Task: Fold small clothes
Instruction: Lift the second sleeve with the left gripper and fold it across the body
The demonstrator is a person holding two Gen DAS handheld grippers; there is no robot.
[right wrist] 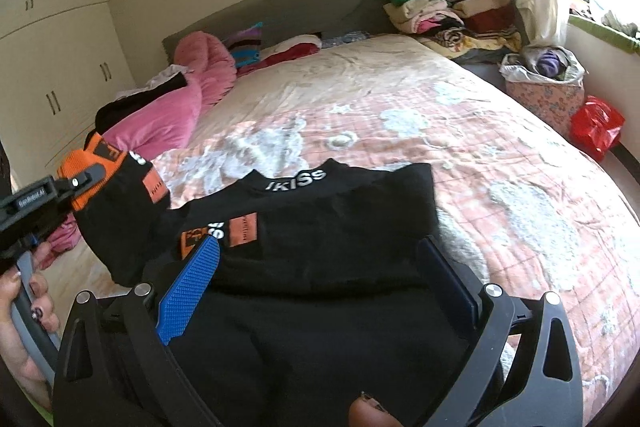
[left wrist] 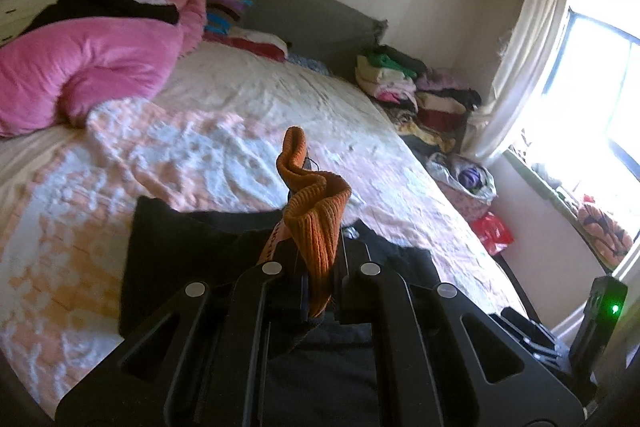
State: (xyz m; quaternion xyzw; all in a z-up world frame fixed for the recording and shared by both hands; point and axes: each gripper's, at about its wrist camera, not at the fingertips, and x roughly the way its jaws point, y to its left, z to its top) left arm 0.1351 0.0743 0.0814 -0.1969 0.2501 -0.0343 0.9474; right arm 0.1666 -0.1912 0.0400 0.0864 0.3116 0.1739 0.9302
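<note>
1. My left tongs (left wrist: 316,247) are clenched on the orange ribbed cuff (left wrist: 316,215) of the black top (right wrist: 320,227); the knit bunches up between the fingers and sticks out past their tips.
2. From my right side, the same left tongs (right wrist: 86,181) show at the far left, lifting that sleeve (right wrist: 120,211) off the bedspread (right wrist: 500,167). A hand (right wrist: 24,327) with painted nails grips their handle.
3. My right tongs (right wrist: 320,267) are released: the blue ribbed pad (right wrist: 188,291) stands well apart from the dark finger on the other side, with the top's black cloth lying in the gap. Neither pad presses on it.
4. The black top lies on the near part of the bedspread, collar pointing toward the grey headboard (right wrist: 320,3). White letters run along the collar, and orange patches sit on the sleeve near the blue pad.
5. The second sleeve is the one I hold raised, to the left of the top's body, nearer the pink duvet (right wrist: 168,115) than the rest of the garment.
6. The pink duvet is heaped on the bedspread's left side, toward the headboard, with a black garment (left wrist: 108,7) draped on it.
7. Past the bedspread's right edge, beside the headboard, stand piles of folded clothes (right wrist: 460,11). Nearer along that edge sit a patterned basket (right wrist: 544,95) and a red bag (right wrist: 596,127), just beside each other.
8. White cupboards (right wrist: 52,59) fill the wall left of the headboard.
</note>
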